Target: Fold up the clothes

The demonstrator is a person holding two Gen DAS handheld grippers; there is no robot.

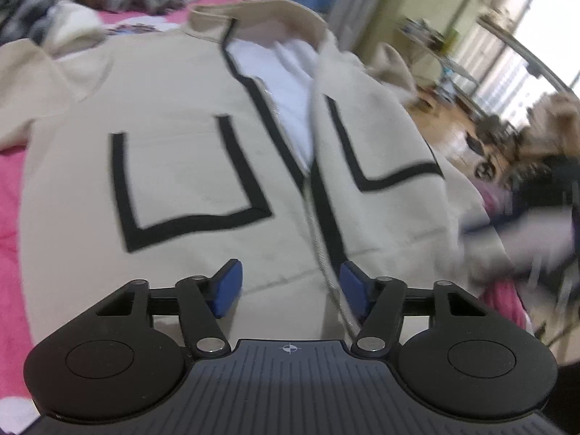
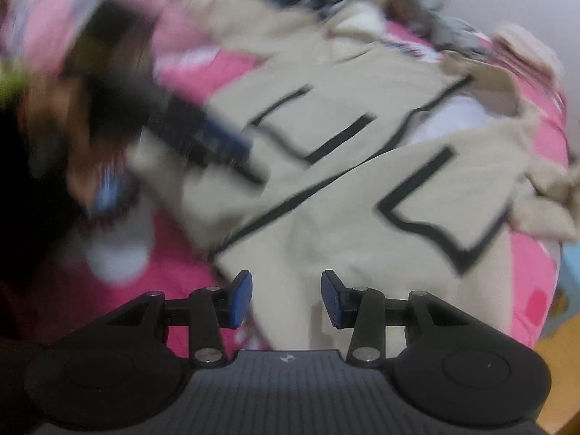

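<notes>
— Left gripper fingers parted, pinching nothing, poised over the hem of the cream jacket. Right gripper likewise apart and empty.

— Why there?

— Probably lining up on the bottom edge for a fold. Jacket spread front-up across mid-frame on the pink bed.

— Hidden?

— Sleeves cut off; blurred shapes at upper left of the right view unreadable.
</notes>
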